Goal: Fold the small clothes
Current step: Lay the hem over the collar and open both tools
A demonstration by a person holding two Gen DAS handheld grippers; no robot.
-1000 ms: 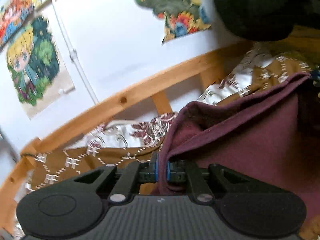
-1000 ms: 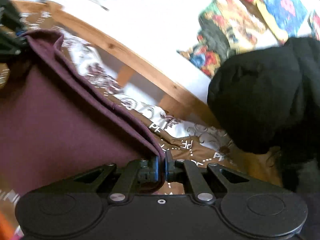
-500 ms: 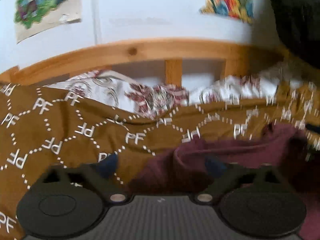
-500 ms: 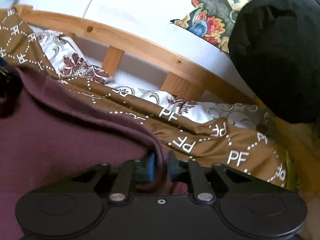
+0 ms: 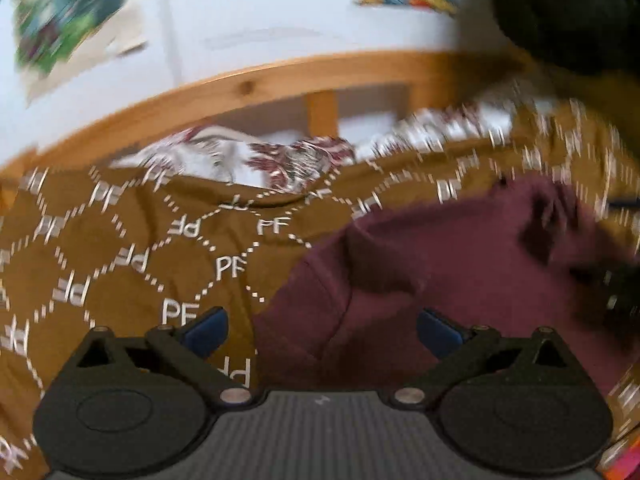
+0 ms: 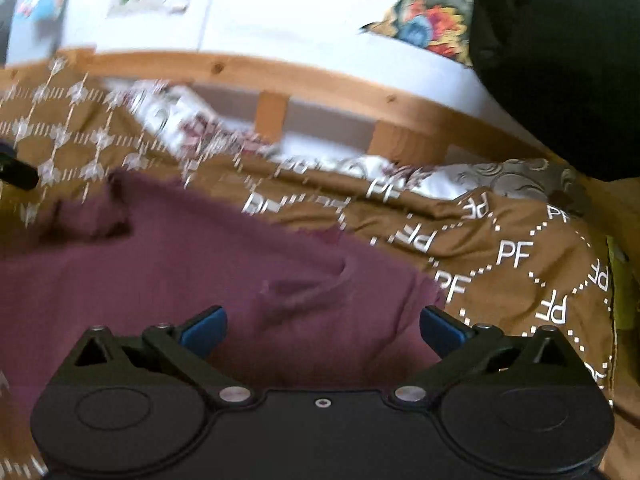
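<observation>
You are holding both grippers wide apart, and nothing is pressed between the blue pads. The right gripper (image 6: 322, 326) has just been opening; the left gripper (image 5: 322, 326) is already standing fully wide. The maroon garment (image 6: 168, 264) is lying loose on the brown bedspread (image 5: 120, 264), a soft, matte knit with rumpled folds. From the left jaws it is spreading toward one and two o'clock, from the right jaws toward ten and eleven o'clock, so it is sitting between your two hands, its long axis running across from one to the other. Both hands seem about equally near. The bedspread is printed with white "PF" diamonds.
</observation>
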